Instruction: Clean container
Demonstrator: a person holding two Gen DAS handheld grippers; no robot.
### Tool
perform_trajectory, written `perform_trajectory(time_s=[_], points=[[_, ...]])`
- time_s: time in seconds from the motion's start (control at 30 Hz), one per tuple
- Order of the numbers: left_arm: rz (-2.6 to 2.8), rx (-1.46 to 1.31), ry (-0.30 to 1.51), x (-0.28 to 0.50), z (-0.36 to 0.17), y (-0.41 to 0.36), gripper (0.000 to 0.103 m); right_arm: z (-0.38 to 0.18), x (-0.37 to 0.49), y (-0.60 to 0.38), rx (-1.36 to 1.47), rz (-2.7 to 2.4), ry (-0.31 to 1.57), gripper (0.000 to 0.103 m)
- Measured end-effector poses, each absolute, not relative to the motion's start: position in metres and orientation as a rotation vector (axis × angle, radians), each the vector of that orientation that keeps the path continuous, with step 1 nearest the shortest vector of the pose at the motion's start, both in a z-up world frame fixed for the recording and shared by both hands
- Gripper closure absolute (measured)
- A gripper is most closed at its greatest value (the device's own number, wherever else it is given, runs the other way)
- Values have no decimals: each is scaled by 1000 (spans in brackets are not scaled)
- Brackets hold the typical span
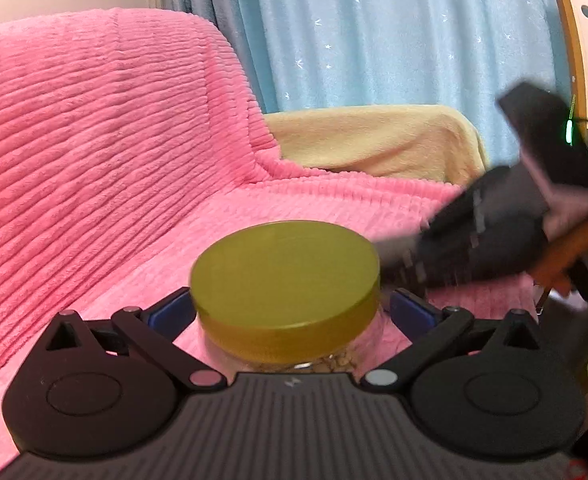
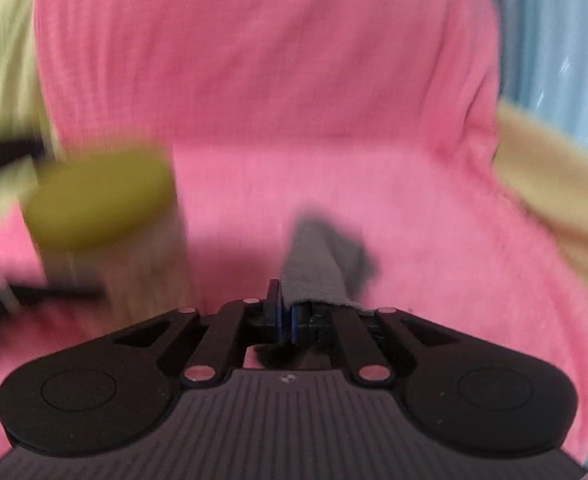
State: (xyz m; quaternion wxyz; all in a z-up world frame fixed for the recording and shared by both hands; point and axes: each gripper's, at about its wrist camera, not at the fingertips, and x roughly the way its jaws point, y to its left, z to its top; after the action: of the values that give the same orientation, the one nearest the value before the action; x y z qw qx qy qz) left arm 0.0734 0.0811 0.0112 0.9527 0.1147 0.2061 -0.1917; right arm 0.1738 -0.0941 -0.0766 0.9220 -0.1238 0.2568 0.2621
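My left claw [image 1: 290, 312] clamped the clear yellow-lidded plastic jar [image 1: 286, 276] steady; my right claw [image 2: 288, 316], at three o'clock, pinched a grey wiping cloth [image 2: 314, 264]

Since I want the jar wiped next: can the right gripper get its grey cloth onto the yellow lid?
Probably yes. The right gripper pinches the grey cloth, and only pink blanket shows between it and the yellow lid. The left gripper clasps the jar below the lid, leaving the top bare.

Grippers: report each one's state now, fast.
Left gripper: shut on the jar, below its yellow lid.
Right gripper: shut on the grey cloth.
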Motion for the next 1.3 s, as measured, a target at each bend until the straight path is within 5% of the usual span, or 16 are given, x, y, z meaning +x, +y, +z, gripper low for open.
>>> perform_trajectory(time_s=[0.47,0.77,1.3], points=[[-250,47,437,14,14,105,0,-76,109,-127,-23,440,625,96],[-184,-58,541,0,-3,67,0,-97,74,-142,214,306,499,95],[-52,-196,615,11,-50,55,0,-116,59,-141,132,276,429,94]])
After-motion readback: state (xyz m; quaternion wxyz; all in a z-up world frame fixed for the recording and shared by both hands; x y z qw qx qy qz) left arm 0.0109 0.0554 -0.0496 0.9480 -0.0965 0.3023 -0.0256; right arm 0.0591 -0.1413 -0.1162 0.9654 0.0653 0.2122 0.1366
